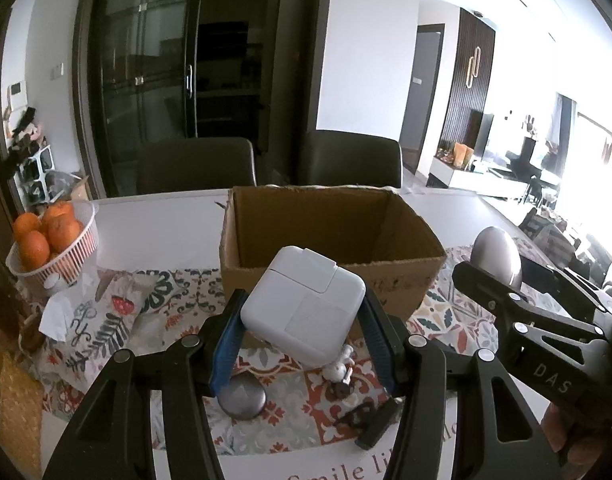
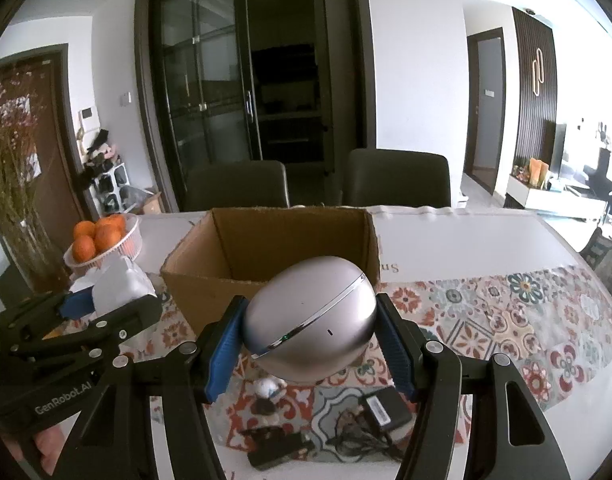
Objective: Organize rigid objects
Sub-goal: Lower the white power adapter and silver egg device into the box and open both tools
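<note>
My left gripper [image 1: 302,316] is shut on a white square power adapter [image 1: 304,304], held above the patterned mat just in front of an open cardboard box [image 1: 333,268]. My right gripper [image 2: 309,328] is shut on a silver egg-shaped case [image 2: 309,320], held in front of the same box [image 2: 210,296]. The egg case also shows at the right in the left wrist view [image 1: 495,256]. The left gripper with the white adapter [image 2: 122,284] shows at the left in the right wrist view. On the mat below lie a small white figurine [image 1: 339,366], a round silver disc [image 1: 242,398] and a black charger with cable [image 2: 383,406].
A white basket of oranges [image 1: 54,240] stands at the left on the white table [image 1: 154,224]. A crumpled tissue [image 1: 60,316] lies near it. A vase with dried flowers [image 2: 22,216] stands far left. Two dark chairs [image 1: 196,164] are behind the table. A dark flat item [image 2: 278,446] lies near the front edge.
</note>
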Available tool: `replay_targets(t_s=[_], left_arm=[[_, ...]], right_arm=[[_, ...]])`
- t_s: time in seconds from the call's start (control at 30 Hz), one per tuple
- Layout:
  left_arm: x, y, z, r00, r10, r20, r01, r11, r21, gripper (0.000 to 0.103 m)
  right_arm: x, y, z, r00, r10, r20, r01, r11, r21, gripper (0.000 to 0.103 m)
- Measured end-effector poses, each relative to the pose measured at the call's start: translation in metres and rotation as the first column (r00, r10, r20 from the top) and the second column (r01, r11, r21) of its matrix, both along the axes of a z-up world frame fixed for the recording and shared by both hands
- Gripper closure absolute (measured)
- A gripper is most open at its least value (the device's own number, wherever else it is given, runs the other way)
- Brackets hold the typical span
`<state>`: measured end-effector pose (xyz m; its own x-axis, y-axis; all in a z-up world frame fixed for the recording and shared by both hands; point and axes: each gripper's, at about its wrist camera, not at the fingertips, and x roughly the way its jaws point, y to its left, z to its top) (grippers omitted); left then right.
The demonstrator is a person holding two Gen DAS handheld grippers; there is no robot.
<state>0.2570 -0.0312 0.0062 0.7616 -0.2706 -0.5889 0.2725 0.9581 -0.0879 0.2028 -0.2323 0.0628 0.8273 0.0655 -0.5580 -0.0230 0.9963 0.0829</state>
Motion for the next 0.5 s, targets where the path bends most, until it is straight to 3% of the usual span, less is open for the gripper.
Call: replay_targets(t_s=[0.5], left_arm=[[0.035,-0.006,0.014,1.000,-0.004,0.005,0.004,1.000,0.003,0.048]], right_arm=[[0.035,-0.004,0.008,1.000,0.011,-0.013,-0.011,1.000,0.018,0.040]])
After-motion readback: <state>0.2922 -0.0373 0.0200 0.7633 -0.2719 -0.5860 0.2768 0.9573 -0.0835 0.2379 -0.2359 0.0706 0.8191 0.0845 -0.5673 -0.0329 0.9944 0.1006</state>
